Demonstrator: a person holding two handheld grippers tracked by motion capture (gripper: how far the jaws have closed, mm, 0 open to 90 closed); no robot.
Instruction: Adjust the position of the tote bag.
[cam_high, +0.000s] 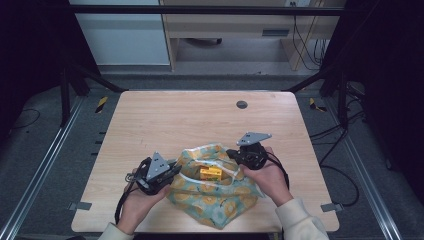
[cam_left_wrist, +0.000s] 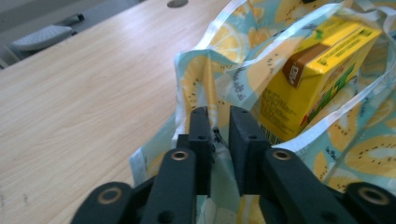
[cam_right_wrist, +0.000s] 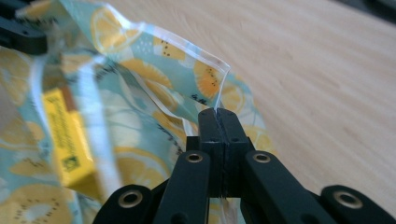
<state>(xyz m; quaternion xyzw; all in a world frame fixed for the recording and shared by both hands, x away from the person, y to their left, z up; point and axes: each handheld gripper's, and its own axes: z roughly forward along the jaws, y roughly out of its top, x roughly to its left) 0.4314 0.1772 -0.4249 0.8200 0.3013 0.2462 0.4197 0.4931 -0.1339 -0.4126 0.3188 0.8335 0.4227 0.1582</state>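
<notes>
Here, view by view.
High view: the lemon-print bag (cam_high: 215, 187) lies at the table's (cam_high: 165, 120) near edge, mouth open, a yellow carton (cam_high: 211, 173) inside; the left gripper (cam_high: 172, 171) is at the bag's 9 o'clock rim, the right gripper (cam_high: 231, 153) at 2 o'clock.
Left gripper view: jaws clamped on a fold of the bag's rim (cam_left_wrist: 215, 88); carton at 2 o'clock.
Right gripper view: jaws pressed together on the bag's edge (cam_right_wrist: 215, 93); carton at 9 o'clock.
</notes>
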